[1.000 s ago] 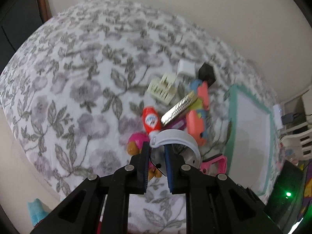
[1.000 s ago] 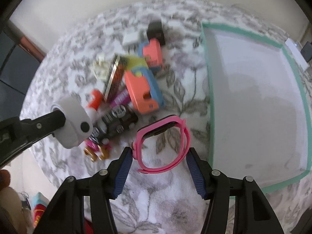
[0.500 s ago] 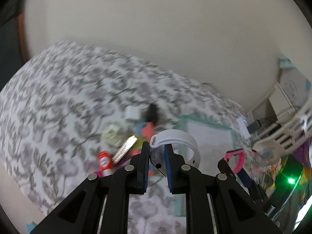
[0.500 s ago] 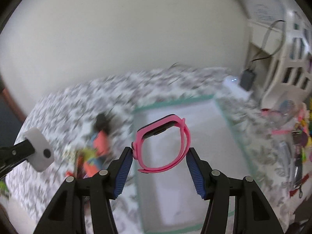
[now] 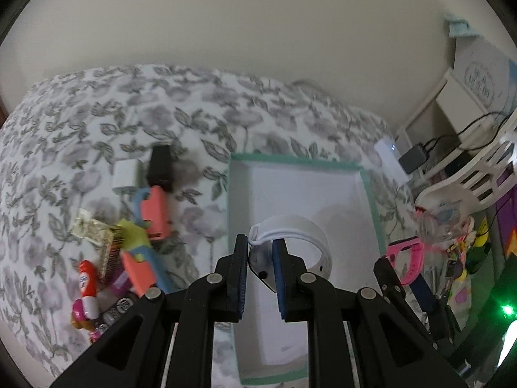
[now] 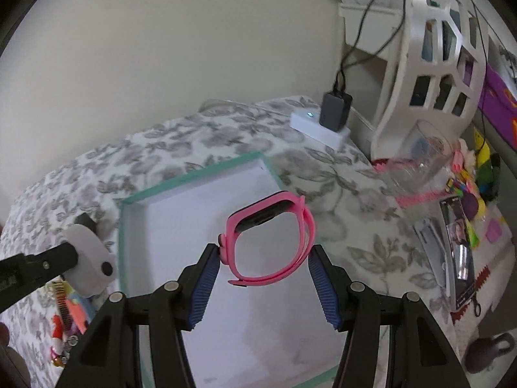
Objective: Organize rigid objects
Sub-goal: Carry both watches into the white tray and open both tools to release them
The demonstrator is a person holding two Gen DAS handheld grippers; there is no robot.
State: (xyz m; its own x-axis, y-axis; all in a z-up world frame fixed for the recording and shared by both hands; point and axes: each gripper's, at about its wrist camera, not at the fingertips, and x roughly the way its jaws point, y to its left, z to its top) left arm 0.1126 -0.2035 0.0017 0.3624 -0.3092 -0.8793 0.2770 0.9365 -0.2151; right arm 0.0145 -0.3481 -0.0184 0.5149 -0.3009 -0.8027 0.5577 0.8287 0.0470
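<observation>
The left gripper (image 5: pixel 260 253) pinches the body of a white watch (image 5: pixel 292 245) between pads drawn tight together, its strap looping out past the fingertips; the right gripper (image 6: pixel 265 260) clamps a pink watch (image 6: pixel 268 239) across the width of its band, jaws standing about half spread with the pads pressing on either side of the loop. Both grips look the same as a second ago, but what lies beneath them has changed: then the two watches hung low over the heap of toys (image 5: pixel 135 245) on the floral bedspread (image 5: pixel 97 123), and now both have been carried sideways and hang above the white floor of the teal-rimmed tray (image 6: pixel 190 177). In the left view the white watch sits over the tray's middle with the pink one off at the right edge; in the right view the pink watch hovers over the tray's far half, with the white watch at the near-left rim. The tray holds nothing yet, while the clutter remains piled on the bedspread to its left. That puts the carry nearly done, in my judgement: what is left is to lower and release each watch inside the rim, keeping them apart so the bands do not tangle.
</observation>
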